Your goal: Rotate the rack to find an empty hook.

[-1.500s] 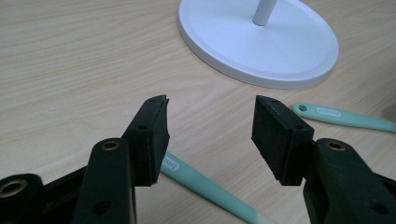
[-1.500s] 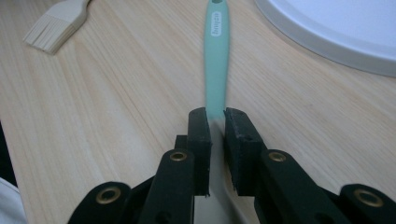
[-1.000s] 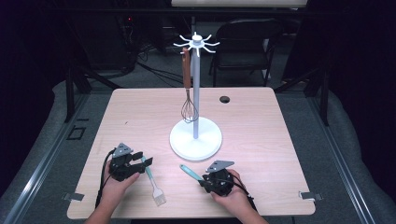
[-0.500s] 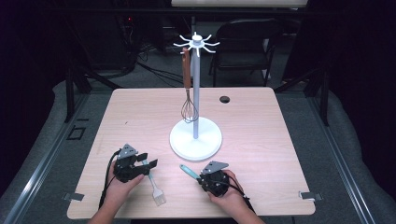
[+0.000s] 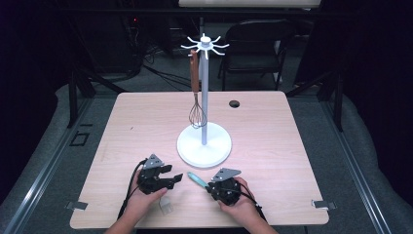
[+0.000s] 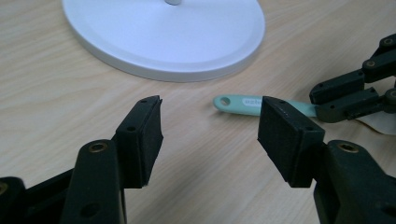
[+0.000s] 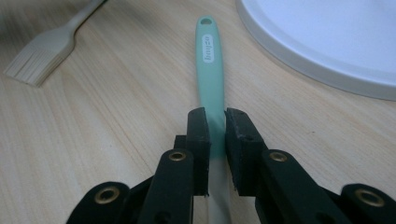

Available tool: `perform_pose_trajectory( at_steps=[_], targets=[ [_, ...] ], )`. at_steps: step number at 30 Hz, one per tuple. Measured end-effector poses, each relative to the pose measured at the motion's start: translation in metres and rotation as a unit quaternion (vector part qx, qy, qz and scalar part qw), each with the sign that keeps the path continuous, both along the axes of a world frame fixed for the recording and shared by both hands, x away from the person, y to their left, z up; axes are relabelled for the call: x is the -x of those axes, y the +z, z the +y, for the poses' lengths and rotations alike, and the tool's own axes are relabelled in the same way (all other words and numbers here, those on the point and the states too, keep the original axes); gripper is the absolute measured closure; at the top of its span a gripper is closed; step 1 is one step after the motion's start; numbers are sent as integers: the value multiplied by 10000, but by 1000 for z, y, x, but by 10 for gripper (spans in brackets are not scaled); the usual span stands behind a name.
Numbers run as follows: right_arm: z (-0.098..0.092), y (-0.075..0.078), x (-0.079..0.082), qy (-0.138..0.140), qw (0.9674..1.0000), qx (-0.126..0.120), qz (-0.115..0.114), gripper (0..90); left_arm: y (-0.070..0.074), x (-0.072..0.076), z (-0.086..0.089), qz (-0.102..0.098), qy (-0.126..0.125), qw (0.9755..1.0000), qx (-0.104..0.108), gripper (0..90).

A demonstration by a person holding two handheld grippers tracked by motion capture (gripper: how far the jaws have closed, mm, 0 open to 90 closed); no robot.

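- Since a second ago, your left gripper (image 5: 170, 176) has slid across the table toward the mint-green utensil (image 5: 197, 179), and its jaws have just been opening with nothing between them; your right gripper (image 5: 210, 185) has kept its place.
- High view: the white rack (image 5: 204, 144) stands mid-table, with a whisk (image 5: 197, 115) hanging from a hook beside its pole. From the rack's base, the utensil lies at about 6 o'clock, near the front edge of the table (image 5: 272, 131). Your right gripper holds it from the 4 o'clock side. Your left gripper sits at 9 o'clock from the utensil, and the pale brush (image 5: 165, 204) lies at 6 o'clock from that gripper, partly under your hand.
- Left gripper view: your left gripper (image 6: 210, 123) stands wide, its jaws clear of everything. The utensil's (image 6: 243, 103) handle end, with its hanging hole, lies on the wood at about 1 o'clock beyond them, and your right gripper (image 6: 322, 105) pinches it from 3 o'clock. The rack's base (image 6: 163, 32) sits at 12 o'clock.
- Right gripper view: your right gripper (image 7: 217, 126) is narrow, its pads pressed on both sides of the utensil's (image 7: 209, 60) handle, which points to 12 o'clock. The brush (image 7: 44, 56) lies at 10 o'clock, the rack's base (image 7: 327, 37) at 2 o'clock.
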State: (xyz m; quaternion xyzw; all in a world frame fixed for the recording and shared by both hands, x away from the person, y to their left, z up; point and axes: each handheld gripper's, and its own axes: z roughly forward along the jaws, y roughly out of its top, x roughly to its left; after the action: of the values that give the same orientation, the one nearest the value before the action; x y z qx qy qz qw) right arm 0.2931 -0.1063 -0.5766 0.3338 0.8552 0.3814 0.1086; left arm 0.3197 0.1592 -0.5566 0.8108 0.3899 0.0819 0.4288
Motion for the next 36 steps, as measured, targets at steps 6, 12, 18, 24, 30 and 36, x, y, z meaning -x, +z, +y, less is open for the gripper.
perform_pose_trajectory(
  at_steps=[6, 12, 18, 24, 30, 36],
  targets=[
    [-6, 6, 0, -56, 9996, -274, -23, 799, 0, 1, -7, 45, -94, 9998, 173, 383],
    [-5, 11, 4, 30, 9991, -382, -184, 799, -1, 2, -19, 132, -256, 9991, 299, 375],
    [-1, 18, 9, 187, 9978, -550, -334, 799, -2, 3, -30, 304, -564, 9960, 620, 374],
    [2, 18, 11, 294, 9971, -600, -370, 799, -2, 1, -32, 436, -592, 9934, 878, 367],
    [4, 18, 12, 352, 9966, -645, -369, 799, -3, -1, -32, 489, -563, 9929, 929, 366],
    [7, 17, 13, 413, 9967, -580, -387, 797, -4, -2, -33, 549, -560, 9935, 822, 372]
  ],
)
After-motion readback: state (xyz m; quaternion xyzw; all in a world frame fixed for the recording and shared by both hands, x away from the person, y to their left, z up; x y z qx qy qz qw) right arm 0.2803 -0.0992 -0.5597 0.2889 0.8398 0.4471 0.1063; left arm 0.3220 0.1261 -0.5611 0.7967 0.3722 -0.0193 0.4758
